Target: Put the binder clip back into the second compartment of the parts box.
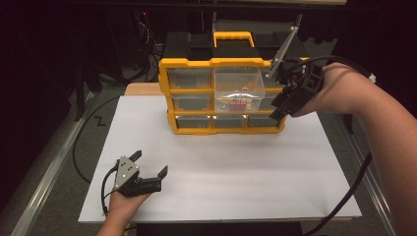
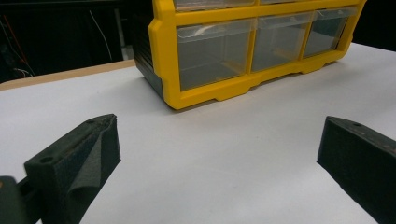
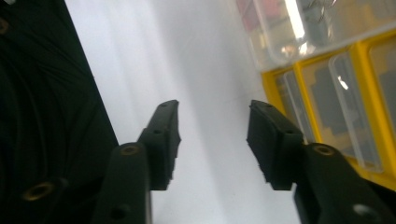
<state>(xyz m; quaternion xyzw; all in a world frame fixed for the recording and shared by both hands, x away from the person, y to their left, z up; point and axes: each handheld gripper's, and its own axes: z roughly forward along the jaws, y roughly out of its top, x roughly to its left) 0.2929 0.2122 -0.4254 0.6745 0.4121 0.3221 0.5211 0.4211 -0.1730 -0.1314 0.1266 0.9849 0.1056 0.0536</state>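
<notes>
1. We see the yellow plastic drawer cabinet (image 1: 223,96) with clear drawers standing at the far part of the white counter (image 1: 221,172); we can read no brand, label or writing on it.
2. Its clear plastic middle drawer (image 1: 238,88) stands pulled out toward us, with a small red thing (image 1: 239,103) inside, too small for us to name.
3. Our right claw (image 1: 278,105) hangs at the cabinet's right end, just beside the pulled-out drawer. In the right gripper view its jaws stand apart with only bare counter between them; they grip nothing.
4. Our left claw (image 1: 150,164) rests low over the near left part of the counter, well apart from the cabinet, which lies ahead of it and to its right. Its jaws are spread wide and empty.
5. Between the left claw and the cabinet's front edge the counter lies bare. The cabinet's right end sits near the counter's right edge, where the right claw works.
</notes>
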